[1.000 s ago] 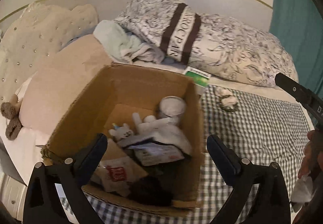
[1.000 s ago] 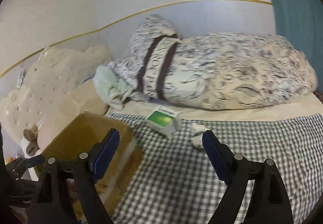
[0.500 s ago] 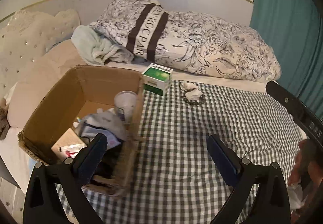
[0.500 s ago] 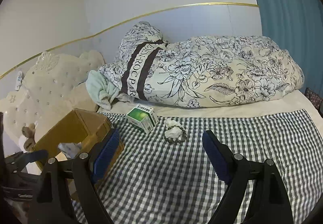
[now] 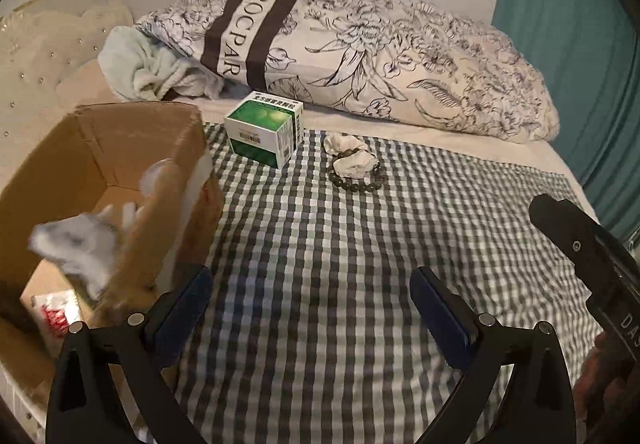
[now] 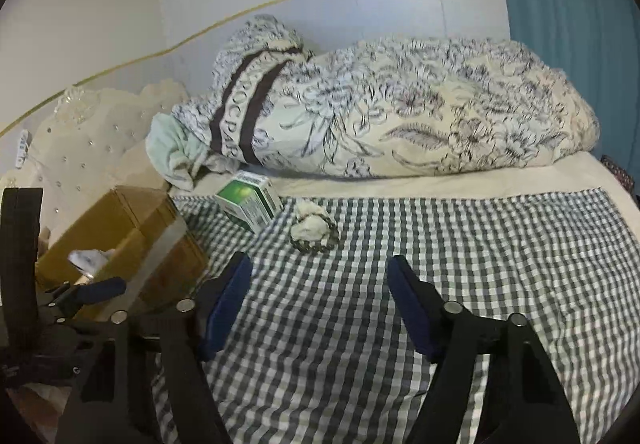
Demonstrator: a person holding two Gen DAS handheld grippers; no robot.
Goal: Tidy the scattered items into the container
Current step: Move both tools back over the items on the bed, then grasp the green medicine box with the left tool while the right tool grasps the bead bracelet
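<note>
- A bed with a checked cover [image 5: 320, 252] carries an open cardboard box [image 5: 132, 147] at its left edge, already holding several small items.
- A green medicine box [image 5: 262, 127] stands just beside the cardboard box.
- A beaded bracelet [image 5: 354, 179] circles a crumpled white tissue [image 5: 352, 163] nearby.
- Left hand-held gripper [image 5: 310, 300]: jaws wide apart, holding nothing.
- Right hand-held gripper [image 6: 320, 296]: jaws closing, nothing between them.

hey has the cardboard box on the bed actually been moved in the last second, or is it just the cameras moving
No, as far as the frames show. The cardboard box keeps its place against the green box and the light green towel behind it; it slides left in the left wrist view only because the camera swung.
</note>
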